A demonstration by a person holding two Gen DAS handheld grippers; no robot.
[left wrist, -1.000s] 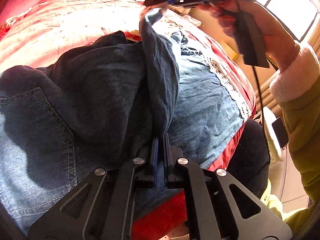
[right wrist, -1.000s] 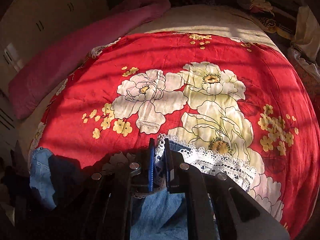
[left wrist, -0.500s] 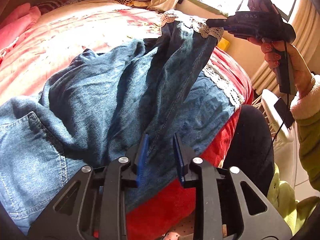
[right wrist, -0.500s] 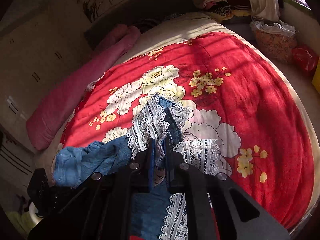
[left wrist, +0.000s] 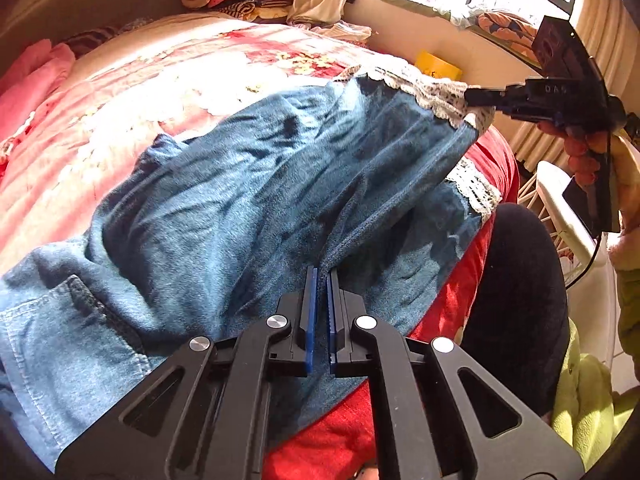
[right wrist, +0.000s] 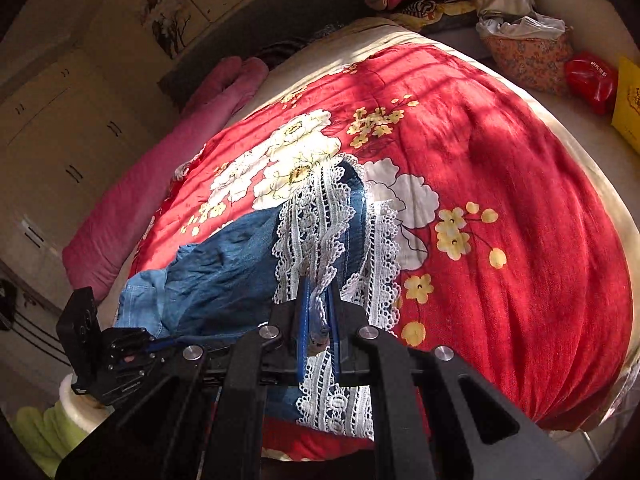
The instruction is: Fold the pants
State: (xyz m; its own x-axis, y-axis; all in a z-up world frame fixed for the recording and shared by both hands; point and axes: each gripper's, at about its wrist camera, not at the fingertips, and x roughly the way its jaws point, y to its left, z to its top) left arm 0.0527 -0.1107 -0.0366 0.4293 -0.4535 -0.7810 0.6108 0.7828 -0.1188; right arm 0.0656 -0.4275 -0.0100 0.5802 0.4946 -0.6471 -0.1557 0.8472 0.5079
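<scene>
Pants (left wrist: 280, 184) draped on bed (right wrist: 520, 200). Left claw (left wrist: 321, 276) seen pinched on denim edge; right claw (right wrist: 318, 292) clamped on lace hem (right wrist: 316, 216). Risk judged: thin lace slipped from pads, upper leg dropped, fold skewed.

I see the bed (right wrist: 608, 216) spread with a red floral quilt (right wrist: 500, 152), the denim pants (left wrist: 240, 208) lying partly on that quilt, and a pink rolled blanket (right wrist: 160, 184) along its far left side.
</scene>
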